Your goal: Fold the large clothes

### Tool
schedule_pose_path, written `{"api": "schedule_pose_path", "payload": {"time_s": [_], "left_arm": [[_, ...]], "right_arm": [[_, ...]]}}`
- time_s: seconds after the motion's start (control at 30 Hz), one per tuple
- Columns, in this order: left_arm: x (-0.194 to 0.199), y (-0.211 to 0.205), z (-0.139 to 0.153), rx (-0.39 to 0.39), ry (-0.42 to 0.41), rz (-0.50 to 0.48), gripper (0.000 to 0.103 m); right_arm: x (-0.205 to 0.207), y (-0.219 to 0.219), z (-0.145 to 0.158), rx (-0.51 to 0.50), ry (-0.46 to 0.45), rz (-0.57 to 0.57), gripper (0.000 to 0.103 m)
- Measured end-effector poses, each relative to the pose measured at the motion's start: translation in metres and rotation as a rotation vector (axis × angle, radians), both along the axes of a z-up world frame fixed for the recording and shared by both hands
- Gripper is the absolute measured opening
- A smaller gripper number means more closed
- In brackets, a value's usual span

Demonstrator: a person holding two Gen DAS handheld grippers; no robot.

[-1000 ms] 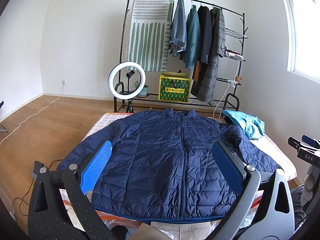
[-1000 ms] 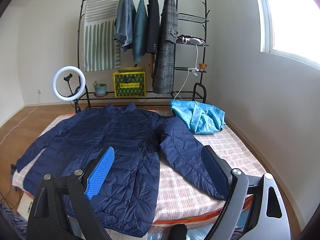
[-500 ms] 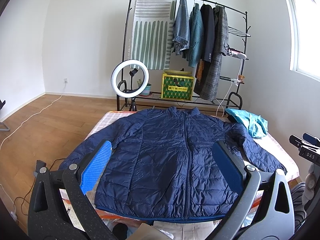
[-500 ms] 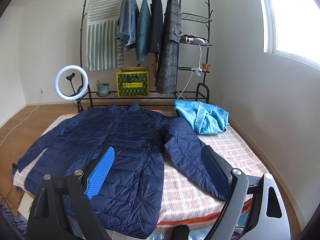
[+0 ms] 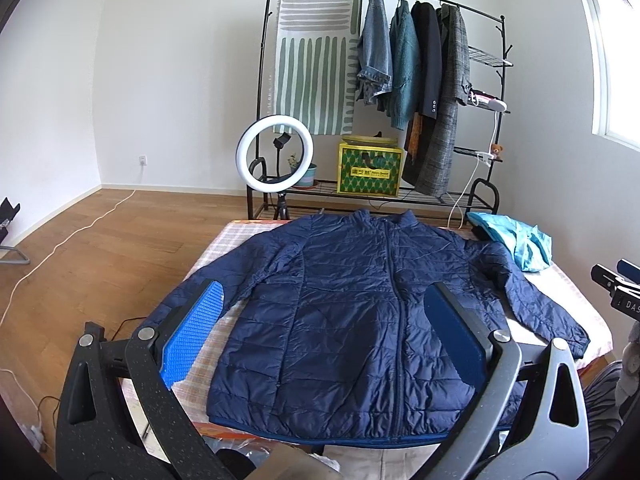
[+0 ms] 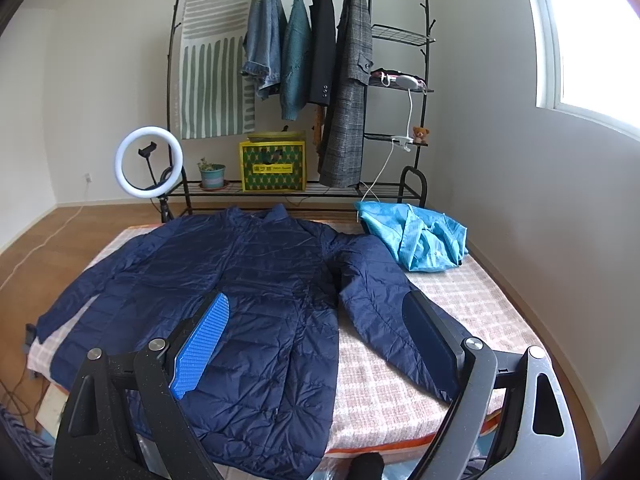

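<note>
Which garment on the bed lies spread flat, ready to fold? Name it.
The navy quilted puffer jacket, laid out flat with its sleeves spread; the light blue garment beside it is bunched in a heap near the bed's far corner.

text "DAS" | on black device (image 5: 622, 302) | right edge

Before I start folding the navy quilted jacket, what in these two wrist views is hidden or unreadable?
- Navy quilted jacket: in the left wrist view, the open left gripper's right finger covers the near right hem corner.
- Same jacket, right wrist view: the open right gripper hides the cuff of the nearer sleeve.
- Crumpled light-blue garment: type unclear.
- Yellow-green patterned box: label too small.
- Checked bed cover: near edge cut off.
</note>
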State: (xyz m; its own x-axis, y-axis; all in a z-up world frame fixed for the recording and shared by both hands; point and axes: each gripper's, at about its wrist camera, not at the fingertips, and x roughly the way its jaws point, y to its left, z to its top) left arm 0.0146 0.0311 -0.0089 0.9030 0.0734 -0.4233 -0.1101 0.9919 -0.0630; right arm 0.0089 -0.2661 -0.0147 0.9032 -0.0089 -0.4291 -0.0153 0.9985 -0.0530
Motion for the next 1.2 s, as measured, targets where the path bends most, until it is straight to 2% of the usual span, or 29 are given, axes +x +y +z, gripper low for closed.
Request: {"api": "schedule_pose_path", "payload": {"time_s": [0.17,0.3,0.53,0.67,0.77,0.83,0.9,1.03,1.1,1.2], "left_arm": [[0.008,0.011,-0.005,0.005,0.013,0.029,0.102],[0.016,0.03,-0.013,-0.024,0.025,0.071,0.102],[0.035,0.085,-0.034,-0.072,0.039,0.185,0.102],[0.048,0.122,-0.057,-0.11,0.079,0.256,0.102],[0.058,0.156,-0.081,-0.212,0.135,0.302,0.101],[0.062,0.173,-0.096,-0.284,0.169,0.333,0.086],[0.067,0.189,-0.112,-0.358,0.204,0.359,0.081],[0.08,0.213,-0.141,-0.494,0.251,0.389,0.081],[0.088,0.224,-0.159,-0.585,0.276,0.395,0.078],[0.099,0.241,-0.194,-0.778,0.313,0.44,0.063]], "right_arm": [[0.006,0.007,-0.002,-0.005,0.003,0.013,0.089],[0.011,0.014,-0.002,-0.008,0.006,0.028,0.089],[0.029,0.027,-0.007,0.008,0.015,0.074,0.089],[0.043,0.035,-0.011,0.038,0.02,0.129,0.089],[0.049,0.043,-0.014,0.052,-0.016,0.197,0.089],[0.055,0.05,-0.016,0.047,-0.024,0.233,0.089],[0.065,0.058,-0.019,0.034,0.002,0.27,0.089],[0.086,0.071,-0.026,0.04,0.07,0.357,0.089],[0.097,0.075,-0.028,0.052,0.094,0.383,0.089],[0.109,0.078,-0.031,0.064,0.101,0.408,0.089]]}}
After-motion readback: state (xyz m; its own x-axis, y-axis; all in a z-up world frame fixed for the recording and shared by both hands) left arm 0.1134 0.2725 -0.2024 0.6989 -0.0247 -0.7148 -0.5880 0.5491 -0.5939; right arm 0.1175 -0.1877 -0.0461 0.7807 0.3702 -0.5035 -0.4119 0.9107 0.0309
